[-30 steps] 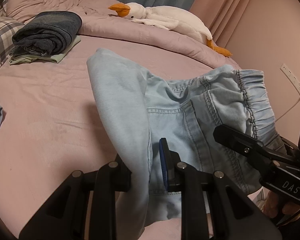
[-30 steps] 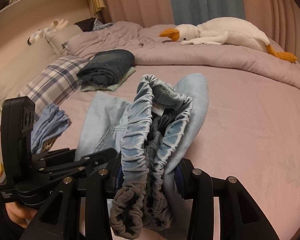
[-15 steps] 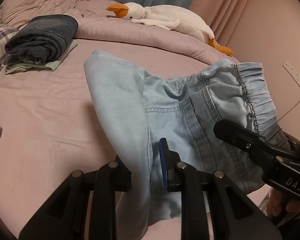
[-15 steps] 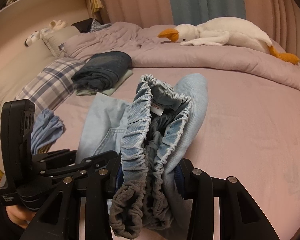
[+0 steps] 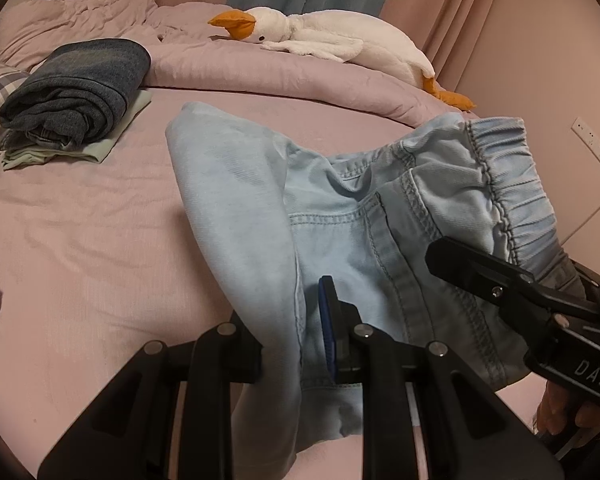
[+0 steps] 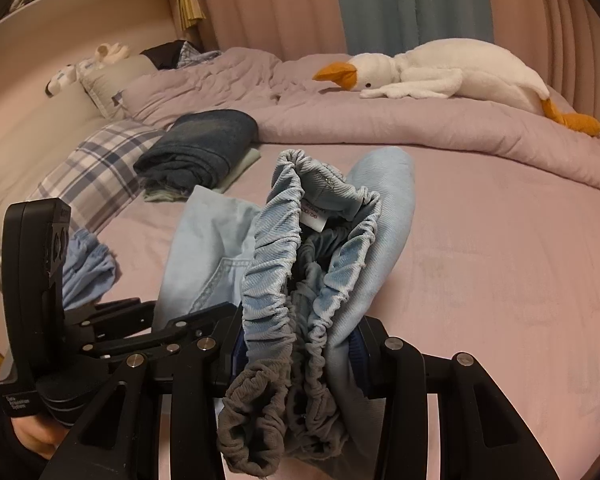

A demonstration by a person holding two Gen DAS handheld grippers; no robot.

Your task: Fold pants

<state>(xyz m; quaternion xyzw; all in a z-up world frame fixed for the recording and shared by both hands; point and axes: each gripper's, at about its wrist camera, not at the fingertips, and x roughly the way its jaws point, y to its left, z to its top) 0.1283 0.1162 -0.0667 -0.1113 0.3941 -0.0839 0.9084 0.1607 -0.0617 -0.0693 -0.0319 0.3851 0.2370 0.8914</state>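
My left gripper (image 5: 296,340) is clamped on a fold of the light blue pants (image 5: 340,240) at lower centre of its frame. My right gripper (image 6: 300,344) pinches the bunched elastic waistband (image 6: 276,264), jaws partly apart around it. I count one plush goose (image 6: 440,76) upper right, one folded dark jeans stack (image 5: 76,92) upper left, and one plaid pillow (image 6: 92,168).

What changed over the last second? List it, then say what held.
Both tongs carried the light blue pants across the bed: in the left wrist view the folded jeans and the plush goose slid rightward. Nothing was grabbed or released. The left tongs stay clamped on the fabric, the right tongs on the bunched waistband.
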